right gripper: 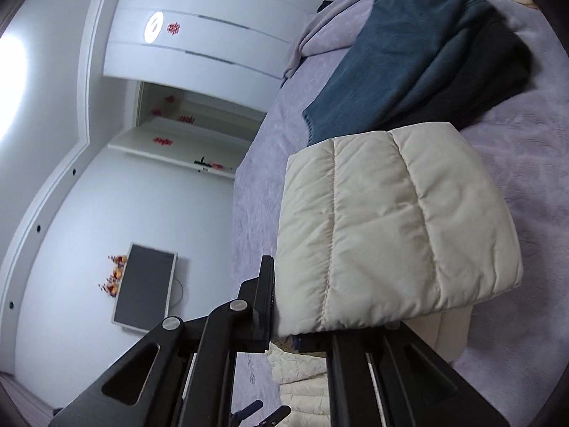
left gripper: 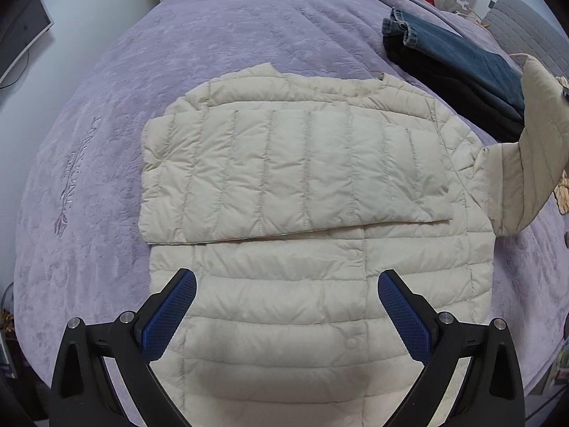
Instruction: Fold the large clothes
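Note:
A cream quilted puffer jacket [left gripper: 302,185] lies flat on the purple bedspread [left gripper: 249,28], with one sleeve folded across its chest. My left gripper [left gripper: 287,277] hovers open above the jacket's lower body, pointing steeply down, nothing between its blue pads [left gripper: 170,316]. The other sleeve [left gripper: 533,142] is lifted off the bed at the right. In the right wrist view that sleeve's cuff end [right gripper: 391,231] drapes over my right gripper [right gripper: 281,320], which is shut on it. One black finger [right gripper: 266,284] shows; the other is hidden under the fabric.
Folded blue jeans [left gripper: 451,49] lie on a dark garment [left gripper: 462,96] at the bed's far right, close to the raised sleeve. A lilac blanket [right gripper: 320,28] is bunched beyond them. A dark screen [right gripper: 145,284] and white wardrobe doors [right gripper: 213,35] stand past the bed.

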